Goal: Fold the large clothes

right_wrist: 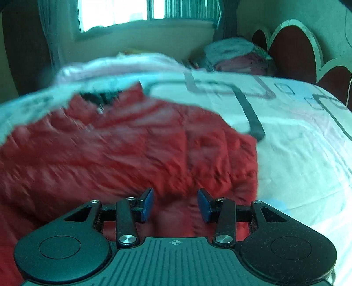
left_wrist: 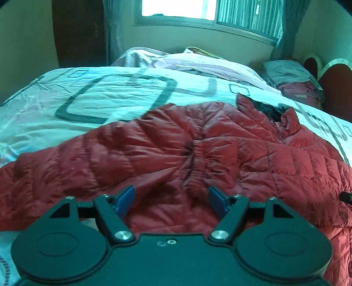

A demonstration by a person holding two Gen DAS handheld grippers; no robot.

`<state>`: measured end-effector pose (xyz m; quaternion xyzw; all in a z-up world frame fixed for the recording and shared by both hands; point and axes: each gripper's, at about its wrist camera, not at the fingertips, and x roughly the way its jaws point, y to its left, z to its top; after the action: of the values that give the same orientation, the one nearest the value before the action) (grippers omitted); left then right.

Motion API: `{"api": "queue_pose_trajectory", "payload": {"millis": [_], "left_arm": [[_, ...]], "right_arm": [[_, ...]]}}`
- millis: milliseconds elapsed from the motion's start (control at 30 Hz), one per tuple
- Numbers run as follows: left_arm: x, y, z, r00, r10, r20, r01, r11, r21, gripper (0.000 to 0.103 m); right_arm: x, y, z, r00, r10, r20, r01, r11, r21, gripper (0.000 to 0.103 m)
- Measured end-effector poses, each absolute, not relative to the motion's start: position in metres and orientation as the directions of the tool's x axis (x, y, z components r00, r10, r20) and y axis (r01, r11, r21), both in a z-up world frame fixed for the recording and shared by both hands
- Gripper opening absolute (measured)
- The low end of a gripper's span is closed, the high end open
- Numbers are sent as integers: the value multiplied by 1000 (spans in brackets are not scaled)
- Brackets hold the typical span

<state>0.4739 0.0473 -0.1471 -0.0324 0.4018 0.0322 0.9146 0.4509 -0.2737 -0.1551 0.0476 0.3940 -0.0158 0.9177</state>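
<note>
While the left wrist view shows the red jacket (left_wrist: 198,143) sharply, collar (left_wrist: 286,118) at right, the right view blurs it; it lies on the bed (left_wrist: 99,94); left gripper (left_wrist: 171,201) spread above it; right gripper (right_wrist: 175,203) partly spread, red fabric between, grip uncertain.

Daylight comes from the window (left_wrist: 178,8) at the back, which is overexposed to plain white. The room itself is dim, with a blue-green cast. Both views bend strongly at the edges, with dark corners. The right wrist view has heavy motion blur; the left is sharper.
</note>
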Motion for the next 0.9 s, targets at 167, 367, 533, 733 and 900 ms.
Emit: {"api": "queue_pose_trajectory", "payload": {"millis": [167,367,533,733,900], "left_arm": [[462,68,-143,672,19,-740,-106,992,-71,74],[446,101,-143,667,45,-743,-157,984,-80,76],[432,144,-146,651,101,-753,-255,963,-91,78],[405,215,-152,617,177,-767,-417,900,-127,80],[374,275,-161,579,211,-787,-561,804,-197,82]], "right_arm": [[456,-233,-152,679,88,-729,-10,994,110,44],[469,-178,-146,679,146,-719,-97,989,109,44],[484,-139,-145,674,180,-716,-150,983,106,44],[495,-101,-159,640,196,-743,-202,976,83,44],[499,-87,-173,641,142,-754,-212,977,3,44]]}}
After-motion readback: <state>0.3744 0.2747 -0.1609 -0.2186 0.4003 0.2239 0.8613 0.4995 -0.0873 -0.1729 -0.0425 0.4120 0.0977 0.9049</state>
